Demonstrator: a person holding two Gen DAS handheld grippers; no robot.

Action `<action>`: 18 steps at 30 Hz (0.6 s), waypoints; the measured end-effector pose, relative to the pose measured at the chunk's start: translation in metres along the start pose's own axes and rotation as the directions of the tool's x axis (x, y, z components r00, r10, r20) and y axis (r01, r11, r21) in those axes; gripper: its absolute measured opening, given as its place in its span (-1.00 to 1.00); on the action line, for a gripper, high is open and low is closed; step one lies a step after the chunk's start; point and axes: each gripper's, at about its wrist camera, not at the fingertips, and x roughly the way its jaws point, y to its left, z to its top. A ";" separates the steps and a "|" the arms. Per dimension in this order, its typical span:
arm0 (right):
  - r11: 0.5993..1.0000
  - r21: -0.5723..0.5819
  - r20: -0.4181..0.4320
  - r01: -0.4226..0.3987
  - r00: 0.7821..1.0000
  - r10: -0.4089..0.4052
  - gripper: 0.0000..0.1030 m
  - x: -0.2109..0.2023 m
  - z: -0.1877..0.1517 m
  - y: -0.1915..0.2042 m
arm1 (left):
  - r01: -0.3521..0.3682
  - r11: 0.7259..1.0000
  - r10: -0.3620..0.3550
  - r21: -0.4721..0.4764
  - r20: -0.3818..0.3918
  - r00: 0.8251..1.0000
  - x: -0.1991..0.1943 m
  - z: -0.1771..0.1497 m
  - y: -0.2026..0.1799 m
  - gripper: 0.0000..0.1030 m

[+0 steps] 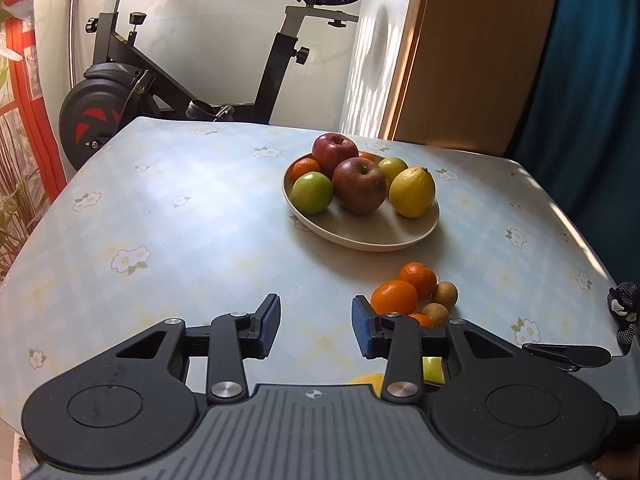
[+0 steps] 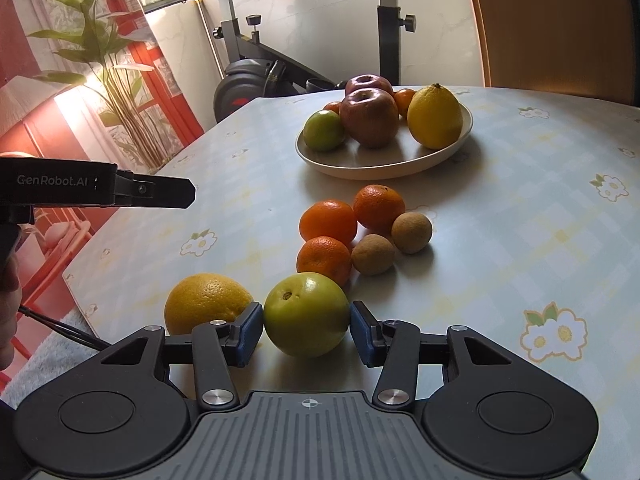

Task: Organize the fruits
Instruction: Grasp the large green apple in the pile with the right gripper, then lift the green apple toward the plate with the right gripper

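The only readable text is "GenRobot.AI", printed white on the black left gripper [image 2: 168, 192] body.

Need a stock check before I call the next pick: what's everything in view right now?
plate: one, cream, far middle of the table
red apples: two, on the plate
lemon: one, yellow, plate's right side
plate green apples: two, green, on the plate
plate mandarins: two, orange, back of the plate
loose mandarins: three, orange, clustered on the table nearer than the plate
brown fruits: two, tan, beside that cluster
large orange: one, yellow-orange, near table edge
near green apple: one, between the right gripper's pads
table: one, pale checked cloth with flowers
exercise bike: one, black, behind the table
left gripper: black, open, empty
right gripper: black, closed on the near green apple
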 end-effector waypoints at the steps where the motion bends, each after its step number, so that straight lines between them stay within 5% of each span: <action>1: 1.000 0.005 0.001 -0.004 1.000 0.004 -0.15 0.000 0.000 -0.001 | 0.000 1.000 0.000 0.000 -0.001 1.000 0.000 0.000 0.000 -0.20; 13: 1.000 0.020 0.065 0.019 0.998 -0.021 -0.15 -0.016 0.009 -0.009 | 0.008 1.000 -0.008 0.019 -0.005 1.000 0.001 0.000 -0.001 -0.20; 18: 0.999 0.022 0.109 0.034 0.993 -0.037 -0.15 -0.026 0.025 -0.016 | -0.004 0.997 -0.001 0.078 0.055 0.998 -0.005 0.013 -0.002 -0.20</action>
